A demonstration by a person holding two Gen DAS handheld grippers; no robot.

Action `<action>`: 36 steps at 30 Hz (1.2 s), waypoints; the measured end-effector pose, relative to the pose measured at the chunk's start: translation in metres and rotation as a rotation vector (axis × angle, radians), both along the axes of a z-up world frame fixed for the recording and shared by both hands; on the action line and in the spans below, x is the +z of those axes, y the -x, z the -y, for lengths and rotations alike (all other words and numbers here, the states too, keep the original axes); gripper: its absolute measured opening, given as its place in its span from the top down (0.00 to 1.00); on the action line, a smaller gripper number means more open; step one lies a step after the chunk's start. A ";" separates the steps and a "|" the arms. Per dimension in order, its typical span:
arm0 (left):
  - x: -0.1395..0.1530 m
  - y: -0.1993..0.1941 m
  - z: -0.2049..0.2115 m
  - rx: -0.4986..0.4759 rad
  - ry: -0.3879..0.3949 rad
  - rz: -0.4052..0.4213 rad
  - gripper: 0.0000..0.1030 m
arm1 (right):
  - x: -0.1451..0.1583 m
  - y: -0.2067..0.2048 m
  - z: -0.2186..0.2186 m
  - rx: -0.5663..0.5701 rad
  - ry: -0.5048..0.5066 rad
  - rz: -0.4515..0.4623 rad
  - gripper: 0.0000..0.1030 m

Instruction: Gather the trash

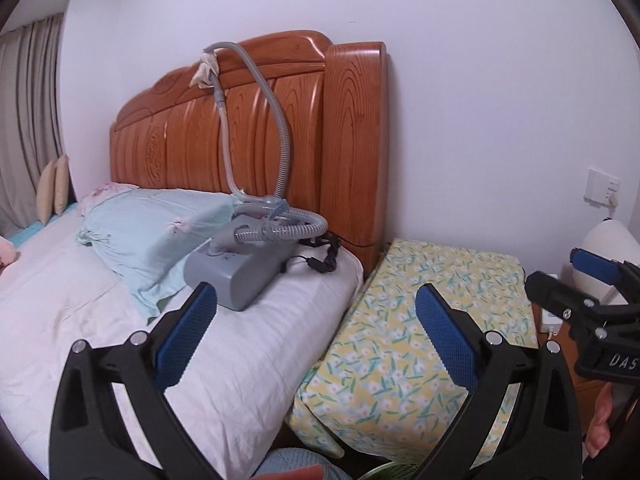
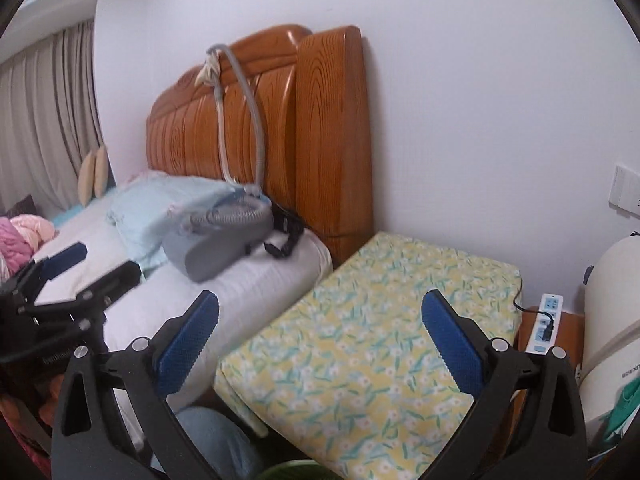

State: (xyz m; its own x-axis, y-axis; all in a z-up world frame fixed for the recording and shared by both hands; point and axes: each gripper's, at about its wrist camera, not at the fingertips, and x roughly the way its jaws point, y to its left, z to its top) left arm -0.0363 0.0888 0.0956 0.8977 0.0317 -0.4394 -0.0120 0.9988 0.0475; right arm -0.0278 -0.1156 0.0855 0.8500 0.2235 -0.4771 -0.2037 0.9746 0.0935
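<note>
I see no loose trash in either view. My left gripper is open and empty, held over the edge of the bed and a nightstand under a yellow floral cloth. My right gripper is open and empty, held above the same floral cloth. The right gripper shows at the right edge of the left wrist view, and the left gripper shows at the left edge of the right wrist view. A green rim, perhaps a basket, peeks in at the bottom of both views.
A grey breathing machine with a ribbed hose lies on the white bed beside a pale green pillow. A wooden headboard stands behind. A white power strip and a white appliance sit right of the nightstand.
</note>
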 end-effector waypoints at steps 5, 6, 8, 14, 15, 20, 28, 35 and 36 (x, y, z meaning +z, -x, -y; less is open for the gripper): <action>-0.011 0.001 -0.003 0.036 0.032 -0.033 0.08 | 0.003 -0.007 -0.002 -0.036 -0.016 -0.022 0.02; -0.013 0.001 -0.005 0.045 0.033 -0.039 0.08 | 0.003 -0.008 -0.005 -0.037 -0.017 -0.027 0.02; -0.016 0.002 -0.008 0.064 0.033 -0.039 0.08 | -0.002 -0.010 -0.006 -0.044 -0.027 -0.052 0.02; -0.017 0.005 -0.013 0.083 0.038 -0.040 0.08 | -0.014 -0.014 -0.002 -0.069 -0.037 -0.098 0.02; -0.018 0.005 -0.014 0.083 0.038 -0.041 0.08 | -0.015 -0.014 -0.003 -0.071 -0.033 -0.099 0.02; -0.018 0.003 -0.017 0.089 0.049 -0.050 0.08 | -0.023 -0.011 -0.007 -0.069 -0.015 -0.100 0.02; -0.021 0.002 -0.017 0.090 0.050 -0.060 0.08 | -0.029 -0.015 -0.010 -0.070 -0.009 -0.117 0.02; -0.021 0.001 -0.018 0.092 0.056 -0.065 0.08 | -0.029 -0.016 -0.010 -0.068 -0.002 -0.120 0.02; -0.022 0.002 -0.017 0.089 0.054 -0.067 0.08 | -0.029 -0.016 -0.010 -0.067 -0.001 -0.121 0.02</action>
State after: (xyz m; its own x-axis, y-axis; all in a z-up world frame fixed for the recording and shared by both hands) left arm -0.0378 0.1061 0.0740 0.8611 0.0845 -0.5013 -0.0995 0.9950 -0.0032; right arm -0.0117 -0.1053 0.0562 0.7993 0.1688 -0.5767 -0.1258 0.9855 0.1141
